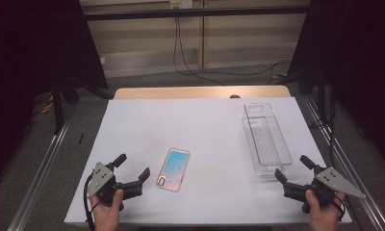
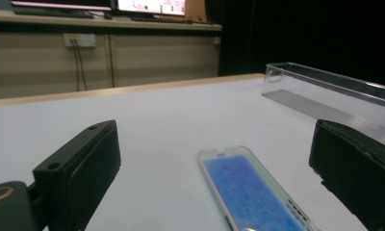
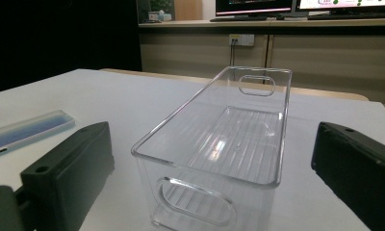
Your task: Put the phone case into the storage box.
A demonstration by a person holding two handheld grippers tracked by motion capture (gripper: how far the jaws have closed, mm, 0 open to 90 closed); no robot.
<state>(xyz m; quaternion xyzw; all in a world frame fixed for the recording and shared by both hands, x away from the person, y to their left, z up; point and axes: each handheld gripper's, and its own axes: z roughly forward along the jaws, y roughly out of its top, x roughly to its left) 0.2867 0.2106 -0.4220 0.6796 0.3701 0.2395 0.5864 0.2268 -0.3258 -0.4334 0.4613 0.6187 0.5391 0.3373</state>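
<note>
Beside the phone (image 1: 173, 169), left gripper (image 1: 132, 168) fingers (image 1: 119, 159) spread wide, empty.

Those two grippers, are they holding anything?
No. The left gripper is open beside the phone, the right gripper open before the clear bin.

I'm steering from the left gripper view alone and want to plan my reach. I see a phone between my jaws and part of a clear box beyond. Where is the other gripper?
Observer: The right gripper sits near the table's front right corner, jaws open, aimed at the clear box.
Operator: Is anything in the box?
Observer: No, the right gripper view shows it empty, with a handle cut-out at each end.
Operator: How does the phone lie relative to the box?
Observer: From above, the phone lies flat, well left of the box and apart from it, right beside your left gripper.
</note>
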